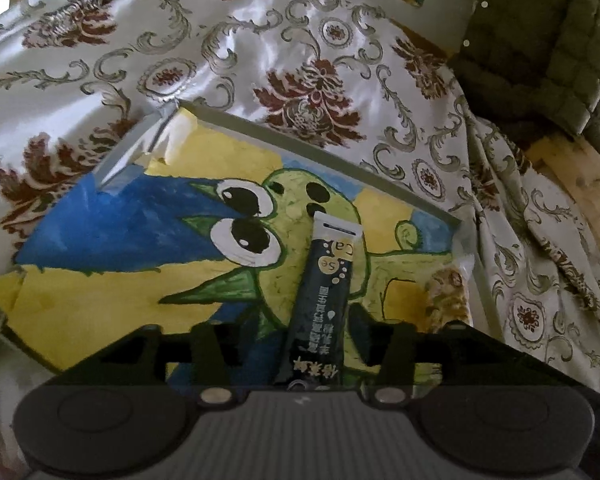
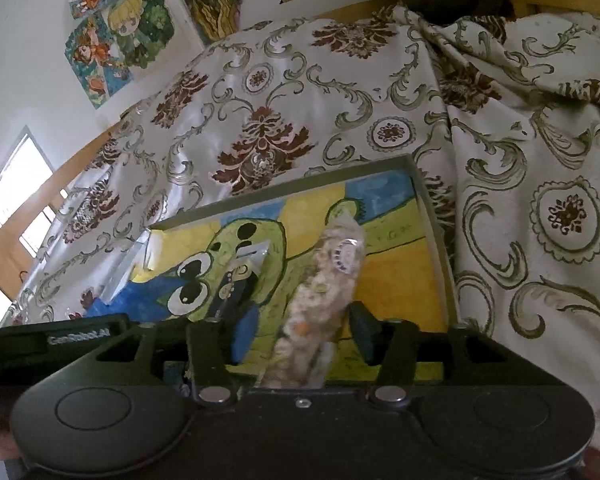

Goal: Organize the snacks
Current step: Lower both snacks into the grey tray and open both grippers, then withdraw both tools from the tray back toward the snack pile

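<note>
You are letting both snacks go into the painted tray (image 1: 236, 122): left gripper (image 1: 284, 332) spread around the dark sachet (image 1: 320, 304), right gripper (image 2: 288, 332) loosed from the clear snack pack (image 2: 320, 292) beside it, nothing visibly left.

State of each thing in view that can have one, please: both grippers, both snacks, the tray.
Left gripper: open, dark sachet between its jaws.
Right gripper: open, clear snack pack between its jaws.
Dark sachet: sealed, lying in tray.
Clear snack pack: sealed, in tray.
Tray: uncovered, on patterned cloth.

patterned satin cloth (image 2: 284, 92), white wall (image 2: 24, 60) with cartoon posters (image 2: 116, 36), bright window (image 2: 16, 184).
</note>
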`<state>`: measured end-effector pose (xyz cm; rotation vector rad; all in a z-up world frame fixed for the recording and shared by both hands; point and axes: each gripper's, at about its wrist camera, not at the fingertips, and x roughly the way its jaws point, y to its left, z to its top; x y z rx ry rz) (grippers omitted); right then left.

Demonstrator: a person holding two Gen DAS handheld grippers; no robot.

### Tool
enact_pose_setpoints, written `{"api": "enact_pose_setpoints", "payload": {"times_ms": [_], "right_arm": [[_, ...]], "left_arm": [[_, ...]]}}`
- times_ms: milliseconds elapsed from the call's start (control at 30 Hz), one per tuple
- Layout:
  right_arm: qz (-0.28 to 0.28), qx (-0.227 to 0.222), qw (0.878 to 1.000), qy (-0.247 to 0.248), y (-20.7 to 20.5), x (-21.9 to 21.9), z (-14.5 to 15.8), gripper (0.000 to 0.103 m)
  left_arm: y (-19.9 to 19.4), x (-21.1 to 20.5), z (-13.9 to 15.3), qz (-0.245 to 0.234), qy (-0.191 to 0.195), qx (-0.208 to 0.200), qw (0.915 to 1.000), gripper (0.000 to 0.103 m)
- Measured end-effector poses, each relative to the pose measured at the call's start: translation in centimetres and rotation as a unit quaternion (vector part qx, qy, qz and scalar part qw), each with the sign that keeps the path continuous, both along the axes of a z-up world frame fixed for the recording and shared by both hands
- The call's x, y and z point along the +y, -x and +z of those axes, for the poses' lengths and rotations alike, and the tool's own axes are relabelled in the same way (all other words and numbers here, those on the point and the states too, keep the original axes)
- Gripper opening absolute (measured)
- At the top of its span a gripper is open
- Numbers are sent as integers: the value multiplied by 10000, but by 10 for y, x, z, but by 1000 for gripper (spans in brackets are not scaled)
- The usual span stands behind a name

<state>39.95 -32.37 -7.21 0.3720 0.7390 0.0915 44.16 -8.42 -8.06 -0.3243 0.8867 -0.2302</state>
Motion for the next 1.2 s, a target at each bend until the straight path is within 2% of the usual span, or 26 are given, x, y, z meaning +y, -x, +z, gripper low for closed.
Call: {"api": "enact_pose_setpoints", "payload": {"times_ms": [33, 100, 167, 300, 400, 667, 900, 1100, 1200], "right_arm": [[-7, -11, 10000, 44, 1, 0, 2, 65], [-7, -66, 9999, 94, 5, 0, 7, 80], [3, -129, 9998, 120, 9, -1, 13, 89], [48, -254, 9995, 180, 18, -4, 25, 98], [70, -396, 9987, 326, 30, -4, 36, 102], [25, -852, 9949, 544, 68, -4, 68, 102], [30, -1362, 9857, 987, 115, 8, 99, 102], [23, -1562, 9795, 1269, 155, 20, 112, 102], [11, -1469, 9802, 1328, 172, 26, 112, 102]], "left_arm": [[2, 0, 2, 13, -41, -26, 10000, 65], [7, 1, 9, 62, -158, -123, 9998, 77], [15, 3, 18, 152, -285, -222, 9992, 88], [31, 12, 36, 371, -315, -404, 9980, 101], [45, 17, 49, 463, -332, -460, 9973, 103], [92, 25, 78, 648, -567, -777, 9932, 103], [139, 37, 98, 782, -757, -1161, 9873, 103], [184, 45, 109, 803, -967, -1476, 9810, 103], [207, 49, 111, 817, -1066, -1641, 9773, 103]]}}
